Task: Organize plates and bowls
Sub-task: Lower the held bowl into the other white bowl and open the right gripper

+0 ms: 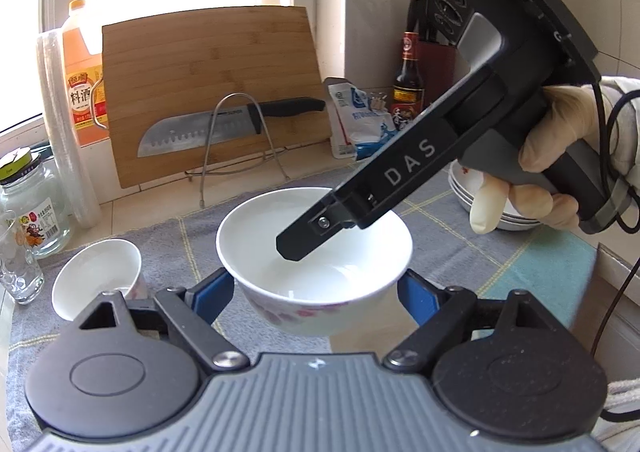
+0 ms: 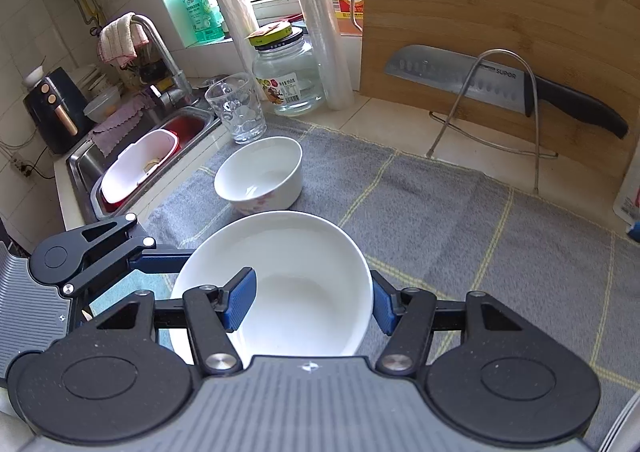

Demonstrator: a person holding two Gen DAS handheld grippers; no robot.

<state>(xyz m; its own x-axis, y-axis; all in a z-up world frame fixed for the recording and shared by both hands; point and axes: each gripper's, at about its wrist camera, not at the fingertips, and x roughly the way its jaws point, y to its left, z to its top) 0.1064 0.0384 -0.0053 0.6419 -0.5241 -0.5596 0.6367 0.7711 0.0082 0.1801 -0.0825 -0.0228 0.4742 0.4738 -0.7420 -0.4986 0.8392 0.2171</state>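
Note:
A large white bowl with pink flowers (image 1: 314,252) sits between the blue pads of my left gripper (image 1: 316,292), whose jaws stand wide on either side of it; whether they touch it is unclear. My right gripper (image 2: 312,300) straddles the same bowl's (image 2: 288,276) near right rim, left pad (image 2: 240,300) inside and right pad outside, not pressed together. In the left wrist view a right finger (image 1: 304,240) dips into the bowl. A smaller white bowl (image 1: 98,276) (image 2: 260,172) stands to the left on the grey cloth. A stack of white plates (image 1: 480,196) sits behind the right hand.
A bamboo cutting board (image 1: 212,92) on a wire rack holds a knife (image 1: 224,128). A jar (image 1: 32,208), a glass (image 2: 236,108), film rolls, an orange bottle (image 1: 82,72), a sauce bottle (image 1: 408,80) and a pouch line the back. The sink (image 2: 132,168) lies left.

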